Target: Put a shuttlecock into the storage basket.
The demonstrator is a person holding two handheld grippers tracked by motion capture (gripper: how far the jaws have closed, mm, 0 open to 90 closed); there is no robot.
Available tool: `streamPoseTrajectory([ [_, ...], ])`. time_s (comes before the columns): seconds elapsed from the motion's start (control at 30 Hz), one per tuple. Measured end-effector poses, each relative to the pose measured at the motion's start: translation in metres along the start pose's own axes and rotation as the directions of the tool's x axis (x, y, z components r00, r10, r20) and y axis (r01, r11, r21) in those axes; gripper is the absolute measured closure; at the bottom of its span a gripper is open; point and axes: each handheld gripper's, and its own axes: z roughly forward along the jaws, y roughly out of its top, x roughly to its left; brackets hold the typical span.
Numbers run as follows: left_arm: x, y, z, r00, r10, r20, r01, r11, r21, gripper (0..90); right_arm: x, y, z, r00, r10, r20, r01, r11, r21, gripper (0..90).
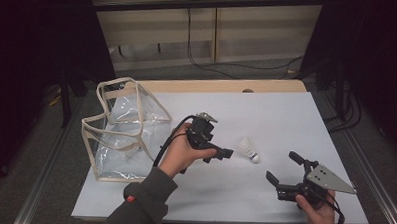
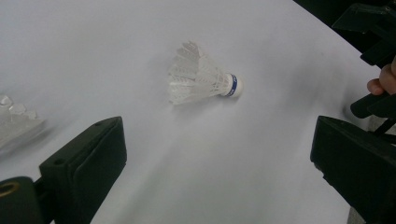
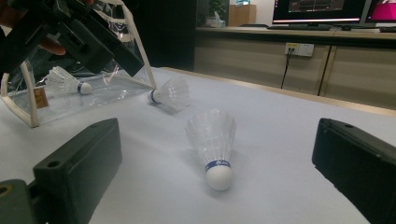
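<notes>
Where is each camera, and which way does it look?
High view: above the table, looking forward and down; the forearms, left gripper and right gripper show.
Left gripper view: rides the left gripper, facing the shuttlecock; its own black jaws show.
Right gripper view: rides the right gripper, facing the clear bag; its jaws show.
All three share that shuttlecock.

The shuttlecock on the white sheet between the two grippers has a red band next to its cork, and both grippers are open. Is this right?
Not quite: the band is blue, not red. The right gripper view shows it on the shuttlecock lying on the white sheet, just above the white cork. The rest holds: the left gripper and the right gripper are both open.
</notes>
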Motion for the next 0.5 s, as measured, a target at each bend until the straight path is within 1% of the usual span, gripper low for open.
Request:
streamPoseTrajectory([
  [0.1,-0.0008,-0.0002,0.0009,1.0000,0.002,-0.007,-0.002,1.0000,0.001,3.6,-0.0002,-0.0002,-0.0008,1.0000,-0.004,-0.004,0.004,1.000,0.002,1.5],
  [0.43,-0.0019,-0.0013,0.0045,0.9999,0.010,-0.002,-0.010,0.9999,0.003,3.5,0.0004,0.0006,-0.0007,0.9999,-0.010,-0.005,0.010,1.000,0.000,1.5],
  [0.5,-0.0015,-0.0014,0.0052,0.9999,0.012,0.006,-0.012,0.9999,-0.002,3.5,0.0007,0.0006,-0.0003,1.0000,-0.008,-0.004,0.008,1.000,-0.003,1.5],
])
